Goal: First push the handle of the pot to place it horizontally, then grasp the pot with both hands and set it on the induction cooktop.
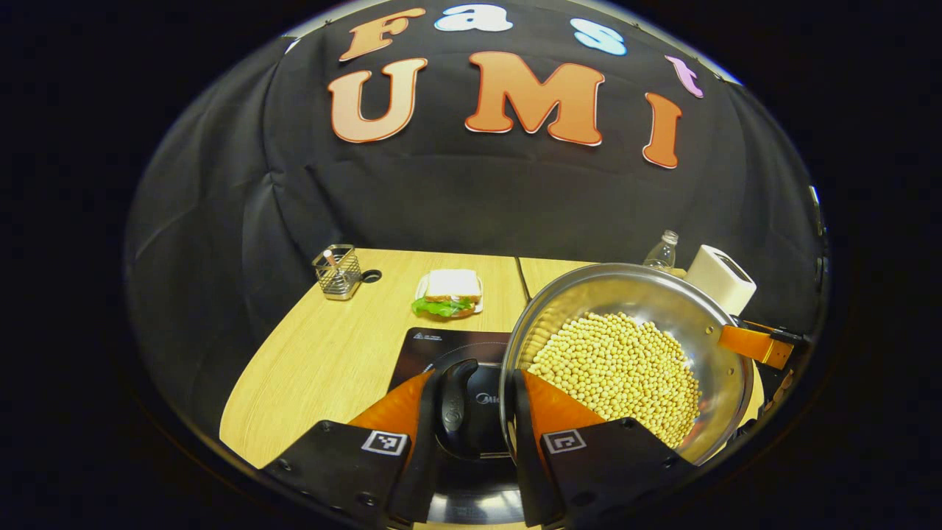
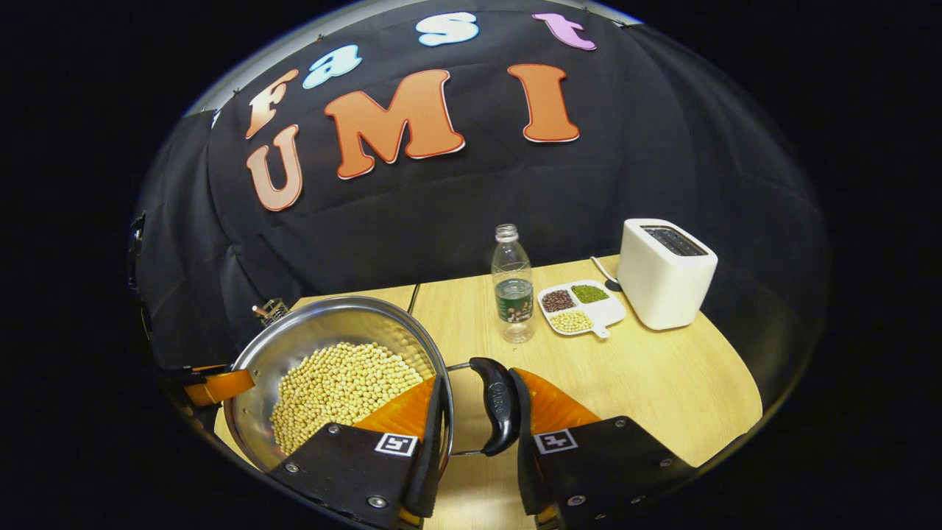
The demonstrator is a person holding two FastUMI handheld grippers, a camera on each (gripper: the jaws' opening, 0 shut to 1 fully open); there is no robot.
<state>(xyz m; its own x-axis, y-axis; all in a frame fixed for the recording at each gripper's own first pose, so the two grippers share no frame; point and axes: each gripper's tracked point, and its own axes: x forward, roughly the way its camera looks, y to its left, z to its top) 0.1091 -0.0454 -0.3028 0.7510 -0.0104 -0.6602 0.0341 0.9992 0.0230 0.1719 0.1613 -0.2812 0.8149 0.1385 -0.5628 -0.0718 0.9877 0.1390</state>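
Overhead, pot [image 1: 625,353] above cooktop [image 1: 449,346].

Before me a pale wooden table [image 2: 662,383] runs to the far black cloth wall [image 2: 441,213], which drapes in folds around the dimly lit booth.

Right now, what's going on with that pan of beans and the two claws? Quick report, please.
Left gripper and right gripper: each straddling a black side handle, grip unconfirmed. Pot of soybeans beside induction cooktop. Nothing on cooktop.
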